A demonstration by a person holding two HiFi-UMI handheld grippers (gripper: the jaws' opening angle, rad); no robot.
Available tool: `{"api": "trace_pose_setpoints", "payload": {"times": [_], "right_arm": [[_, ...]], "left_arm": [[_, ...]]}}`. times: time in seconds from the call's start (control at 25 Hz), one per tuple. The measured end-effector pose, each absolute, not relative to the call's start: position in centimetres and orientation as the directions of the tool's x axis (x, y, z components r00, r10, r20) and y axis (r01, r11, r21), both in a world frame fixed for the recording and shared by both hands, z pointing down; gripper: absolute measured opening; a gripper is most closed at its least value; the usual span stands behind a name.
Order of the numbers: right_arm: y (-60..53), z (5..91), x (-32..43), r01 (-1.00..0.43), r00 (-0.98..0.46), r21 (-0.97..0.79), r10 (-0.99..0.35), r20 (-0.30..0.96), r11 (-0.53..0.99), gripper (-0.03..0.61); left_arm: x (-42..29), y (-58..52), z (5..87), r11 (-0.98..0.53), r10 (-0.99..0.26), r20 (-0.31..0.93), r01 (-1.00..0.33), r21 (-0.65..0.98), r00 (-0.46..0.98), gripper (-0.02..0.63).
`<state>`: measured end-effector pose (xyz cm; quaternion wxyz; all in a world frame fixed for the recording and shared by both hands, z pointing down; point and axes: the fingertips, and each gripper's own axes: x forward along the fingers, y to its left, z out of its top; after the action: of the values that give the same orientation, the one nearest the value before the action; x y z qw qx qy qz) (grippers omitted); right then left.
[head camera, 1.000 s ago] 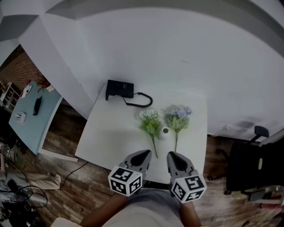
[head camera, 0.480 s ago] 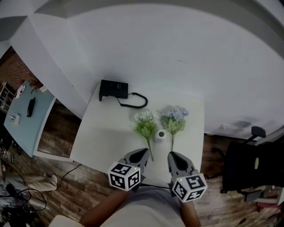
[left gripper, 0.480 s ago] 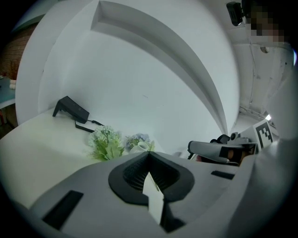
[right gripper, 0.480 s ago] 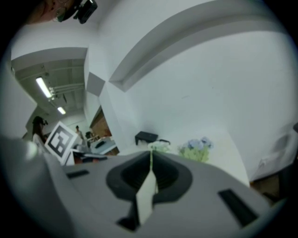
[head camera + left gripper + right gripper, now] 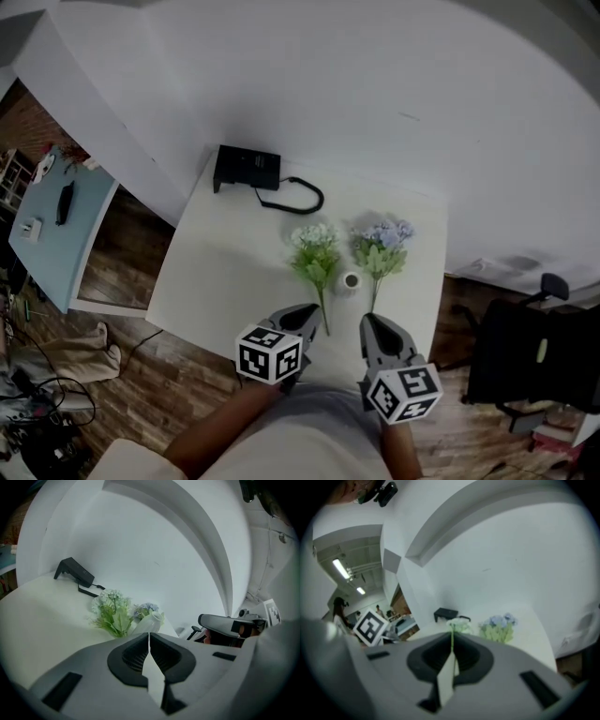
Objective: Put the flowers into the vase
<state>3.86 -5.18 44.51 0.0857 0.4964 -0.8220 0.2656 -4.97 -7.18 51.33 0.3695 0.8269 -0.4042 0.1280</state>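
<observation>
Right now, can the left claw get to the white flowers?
Probably yes. The white flowers lie flat on the table with their stem pointing toward the left claw, and nothing stands between them. The claw is shut, so it must open first.

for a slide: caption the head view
Left gripper and right gripper shut before white flowers and blue flowers flanking a small vase

Head view: looking steeply down from well above the white table (image 5: 216,281).
Left gripper view: riding low over the table, looking along its own jaws, sitting near the flowers (image 5: 112,611).
Right gripper view: riding low too, aiming at the same flowers.
Shared: showing the flowers, the black device (image 5: 246,169), the table.
</observation>
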Motion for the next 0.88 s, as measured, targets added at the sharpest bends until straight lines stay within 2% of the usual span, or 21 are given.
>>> {"api": "trace_pose_setpoints", "payload": {"times": [0.56, 0.88], "right_arm": [[-6.4, 46.9, 3.6, -0.871, -0.481, -0.362, -0.73, 0.486, 0.333, 0.023], [-6.4, 48.6, 3.4, -0.877, -0.473, -0.359, -0.701, 0.534, 0.318, 0.023]], "left_arm": [[-5.0, -9.1, 56.5, -0.288, -0.471, 0.563, -0.722, 0.63, 0.679, 0.026], [-5.1, -10.4, 58.5, -0.239, -0.436, 0.591, -0.721, 0.651, 0.679, 0.074]]}}
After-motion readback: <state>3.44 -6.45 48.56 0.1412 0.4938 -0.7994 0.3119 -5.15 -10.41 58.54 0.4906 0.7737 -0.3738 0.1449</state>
